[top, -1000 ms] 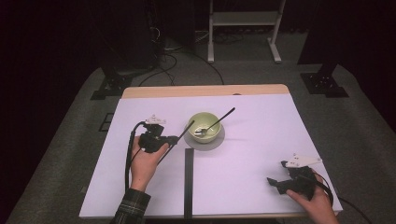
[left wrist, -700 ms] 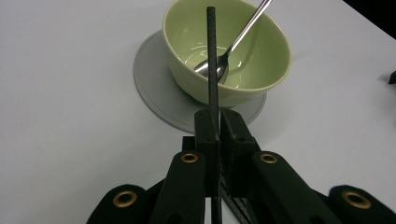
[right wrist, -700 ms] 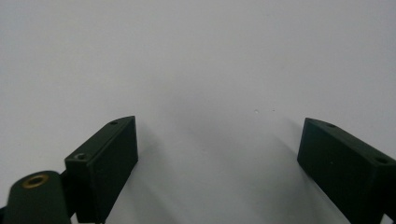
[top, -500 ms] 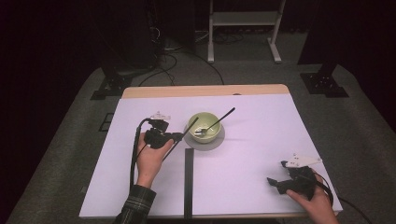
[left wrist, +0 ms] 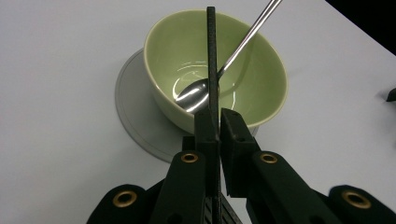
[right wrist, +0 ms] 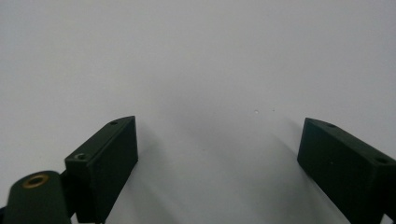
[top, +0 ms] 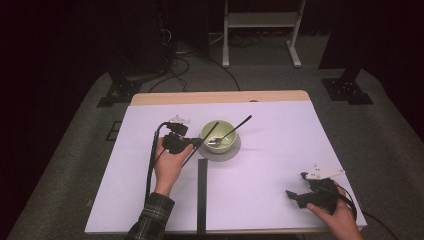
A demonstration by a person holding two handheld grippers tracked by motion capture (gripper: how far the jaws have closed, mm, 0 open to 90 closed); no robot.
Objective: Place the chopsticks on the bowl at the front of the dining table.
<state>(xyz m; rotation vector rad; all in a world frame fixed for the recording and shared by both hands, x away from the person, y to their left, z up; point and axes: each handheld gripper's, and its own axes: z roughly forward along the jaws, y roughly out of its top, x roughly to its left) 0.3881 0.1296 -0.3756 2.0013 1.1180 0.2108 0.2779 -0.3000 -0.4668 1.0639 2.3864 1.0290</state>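
Observation:
A pale green bowl (top: 228, 147) stands on a grey saucer (top: 218, 155) near the table's middle. A metal spoon (top: 238, 126) lies in it, head down, handle leaning out toward the far right. My left gripper (top: 197, 143) is just left of the bowl, shut on a thin black stick (top: 212, 130) whose far end reaches over the rim. In the left gripper view the stick (left wrist: 211, 46) runs up from between the jaws of the gripper (left wrist: 218, 114), across the spoon (left wrist: 191, 95) and the bowl (left wrist: 264, 65). My right gripper (top: 295, 195) rests open at the near right, jaws of the gripper (right wrist: 219, 135) over bare table.
A black strip (top: 202, 195) lies on the white table cover (top: 280, 150), running from the saucer to the near edge. The wooden table edge (top: 220, 97) shows at the back. Cables and stand legs are on the floor beyond.
My left hand has carried the stick to the right, toward the bowl, so its tip now reaches over the rim. The right hand has stayed put.

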